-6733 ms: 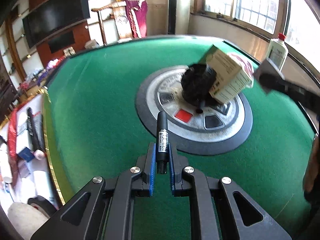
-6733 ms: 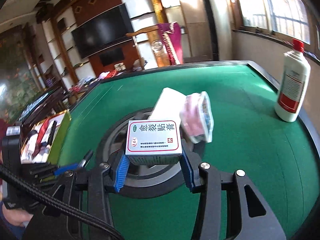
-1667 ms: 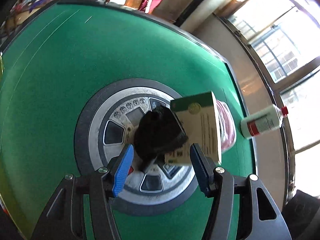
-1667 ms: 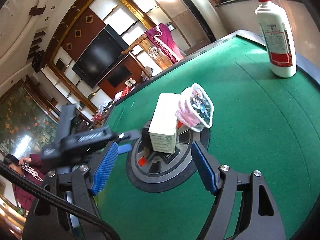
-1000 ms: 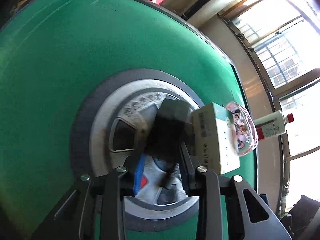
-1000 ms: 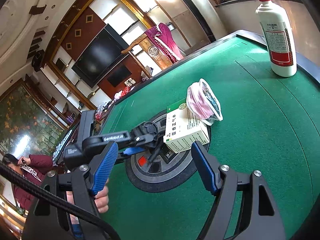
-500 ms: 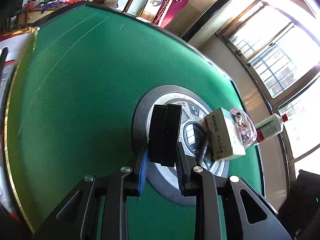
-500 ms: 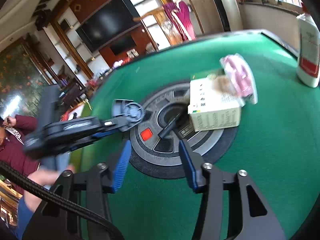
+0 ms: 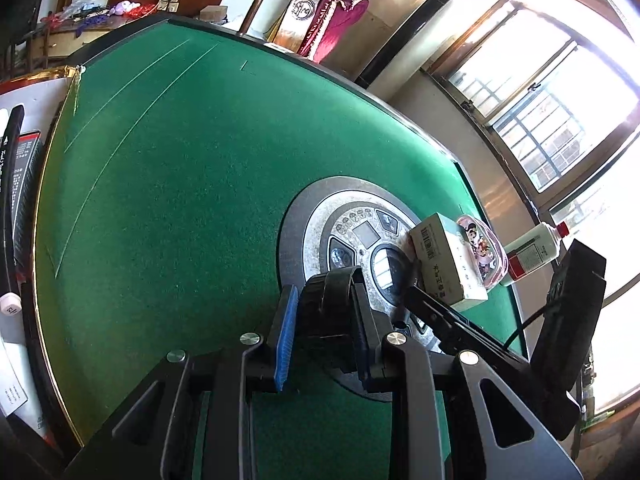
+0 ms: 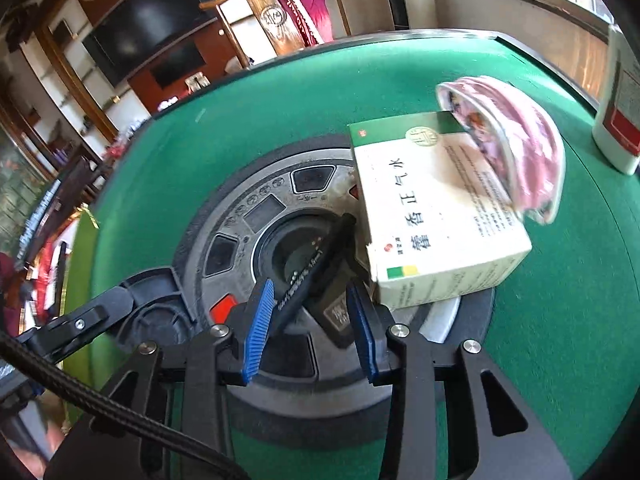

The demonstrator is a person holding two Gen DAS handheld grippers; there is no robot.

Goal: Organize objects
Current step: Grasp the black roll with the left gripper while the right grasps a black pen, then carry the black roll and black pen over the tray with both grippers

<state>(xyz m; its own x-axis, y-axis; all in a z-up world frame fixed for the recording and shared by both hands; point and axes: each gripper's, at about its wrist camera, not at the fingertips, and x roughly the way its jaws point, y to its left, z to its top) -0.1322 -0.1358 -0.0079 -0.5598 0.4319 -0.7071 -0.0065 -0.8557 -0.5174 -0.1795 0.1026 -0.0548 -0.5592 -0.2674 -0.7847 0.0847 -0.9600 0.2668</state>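
My left gripper (image 9: 324, 336) is shut on a black ridged holder (image 9: 332, 308) and carries it above the green table (image 9: 180, 184), left of the round centre console (image 9: 316, 216). My right gripper (image 10: 310, 320) is open, its blue pads either side of a black marker pen (image 10: 316, 264) lying on the console (image 10: 256, 216). A white and green medicine box (image 10: 432, 208) lies on the console beside the pen, also in the left wrist view (image 9: 448, 264). A pink pouch (image 10: 516, 144) leans against the box's far side.
A white bottle with a red cap (image 9: 532, 252) stands at the table's right edge, also in the right wrist view (image 10: 620, 100). A side tray with pens and boxes (image 9: 16, 184) lies beyond the left edge. A chair with a maroon cloth (image 9: 320, 20) stands behind the table.
My left gripper closed on the black holder and lifted it off the console, away from the box. My right gripper narrowed and moved in around the black marker pen.
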